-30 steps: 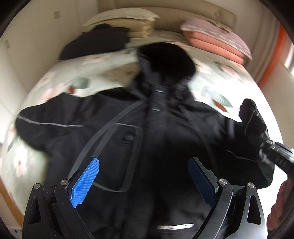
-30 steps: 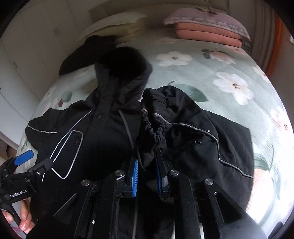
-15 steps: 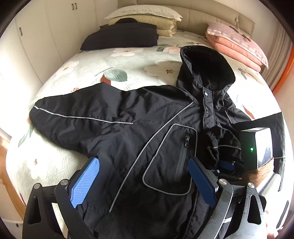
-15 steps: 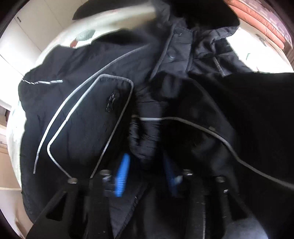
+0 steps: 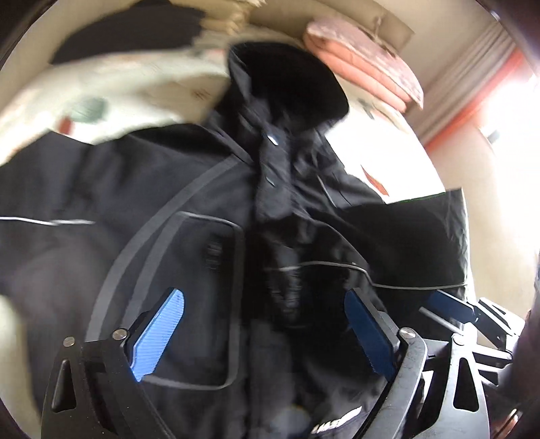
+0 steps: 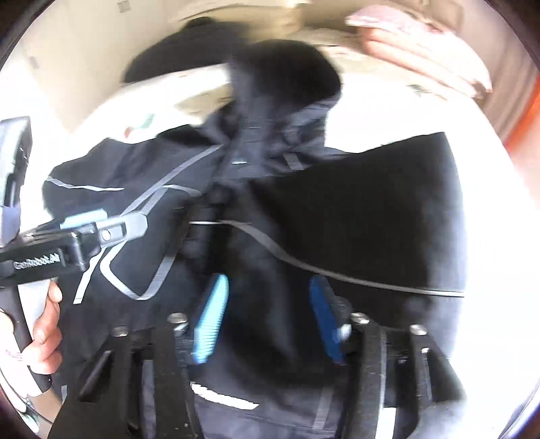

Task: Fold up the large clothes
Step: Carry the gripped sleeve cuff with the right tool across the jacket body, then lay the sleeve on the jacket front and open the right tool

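A black hooded jacket [image 5: 189, 189] lies front up on the flowered bedspread [image 5: 111, 98], hood [image 5: 287, 87] toward the headboard. One sleeve is folded across the chest, its gathered cuff [image 6: 206, 219] near the zip. My left gripper [image 5: 263, 332] hovers low over the chest pocket, jaws wide and closing, with jacket cloth beneath them but not pinched. My right gripper [image 6: 268, 317] hangs over the folded sleeve with its jaws closing; the blue pads [image 6: 211, 317] stand apart and press on nothing. The left gripper [image 6: 101, 233] also shows at the left of the right wrist view, held by a hand [image 6: 44, 324].
Pink folded bedding [image 5: 364, 64] and beige pillows [image 5: 222, 23] sit at the head of the bed, beside a dark folded garment [image 5: 128, 33]. An orange strip with a curtain [image 5: 472, 98] runs along the right. Both views are motion-blurred.
The right gripper let go of the sleeve cuff, which now lies across the jacket front, and drew back. The left gripper dipped down and swung toward the jacket's middle.
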Demonstrator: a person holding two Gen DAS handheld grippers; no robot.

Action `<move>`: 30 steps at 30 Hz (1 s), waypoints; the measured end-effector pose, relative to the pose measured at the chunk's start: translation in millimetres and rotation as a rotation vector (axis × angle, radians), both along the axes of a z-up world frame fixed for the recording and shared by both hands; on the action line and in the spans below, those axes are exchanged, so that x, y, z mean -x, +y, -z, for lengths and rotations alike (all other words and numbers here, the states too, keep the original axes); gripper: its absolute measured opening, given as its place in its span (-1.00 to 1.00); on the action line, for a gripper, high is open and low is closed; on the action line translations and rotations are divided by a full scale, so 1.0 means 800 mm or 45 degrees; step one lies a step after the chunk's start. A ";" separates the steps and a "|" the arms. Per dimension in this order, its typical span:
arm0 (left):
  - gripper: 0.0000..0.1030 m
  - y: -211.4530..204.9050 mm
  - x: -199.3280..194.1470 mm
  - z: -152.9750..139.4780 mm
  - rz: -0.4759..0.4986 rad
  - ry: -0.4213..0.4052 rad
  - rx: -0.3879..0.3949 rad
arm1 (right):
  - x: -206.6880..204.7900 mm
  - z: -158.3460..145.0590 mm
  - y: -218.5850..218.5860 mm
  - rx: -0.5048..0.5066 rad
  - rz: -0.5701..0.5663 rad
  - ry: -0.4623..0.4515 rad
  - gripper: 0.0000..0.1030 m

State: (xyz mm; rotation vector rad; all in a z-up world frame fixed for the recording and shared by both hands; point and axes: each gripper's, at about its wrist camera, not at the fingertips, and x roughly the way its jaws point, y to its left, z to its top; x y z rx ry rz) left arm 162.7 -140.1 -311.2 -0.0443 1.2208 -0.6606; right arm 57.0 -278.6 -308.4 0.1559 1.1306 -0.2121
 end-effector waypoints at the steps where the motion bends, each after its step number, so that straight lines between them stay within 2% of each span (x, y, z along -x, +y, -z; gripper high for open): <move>1: 0.69 -0.009 -0.002 0.010 0.016 0.029 0.017 | -0.001 0.009 -0.006 0.006 0.016 0.022 -0.26; 2: 0.54 -0.019 -0.004 0.021 0.024 0.055 0.022 | -0.002 0.017 -0.011 0.006 0.038 0.037 -0.35; 4: 0.39 -0.037 -0.009 0.045 0.048 0.104 0.015 | -0.005 0.034 -0.022 -0.036 0.074 0.054 -0.42; 5: 0.25 -0.045 -0.013 0.059 0.051 0.140 0.016 | -0.006 0.044 -0.026 -0.057 0.091 0.071 -0.47; 6: -0.07 -0.049 -0.016 0.067 0.055 0.169 0.023 | -0.006 0.051 -0.031 -0.077 0.106 0.089 -0.50; 8: -0.55 -0.056 -0.020 0.079 0.073 0.203 0.048 | -0.006 0.064 -0.038 -0.127 0.138 0.113 -0.52; 9: -0.61 -0.057 -0.021 0.080 0.077 0.197 0.052 | -0.007 0.065 -0.043 -0.146 0.152 0.122 -0.52; 11: -0.66 -0.055 -0.017 0.071 0.084 0.154 0.084 | -0.003 0.065 -0.043 -0.179 0.161 0.116 -0.52; 14: -0.66 -0.049 -0.017 0.054 0.090 0.103 0.071 | 0.002 0.054 -0.038 -0.178 0.154 0.111 -0.52; 18: -0.66 -0.012 -0.032 0.009 0.034 0.016 0.100 | 0.000 0.029 -0.027 -0.224 0.138 0.075 -0.51; 21: -0.66 0.032 -0.053 -0.018 -0.040 -0.056 0.097 | 0.000 0.003 -0.019 -0.262 0.127 0.017 -0.34; 24: -0.66 0.083 -0.074 -0.036 -0.120 -0.119 0.051 | -0.006 -0.018 -0.011 -0.316 0.120 -0.056 -0.19; 26: -0.66 0.117 -0.092 -0.040 -0.174 -0.143 0.008 | -0.017 -0.020 -0.010 -0.311 0.128 -0.071 -0.15; 30: -0.66 0.169 -0.121 -0.009 -0.231 -0.133 -0.074 | -0.044 0.010 -0.018 -0.144 0.210 -0.016 -0.12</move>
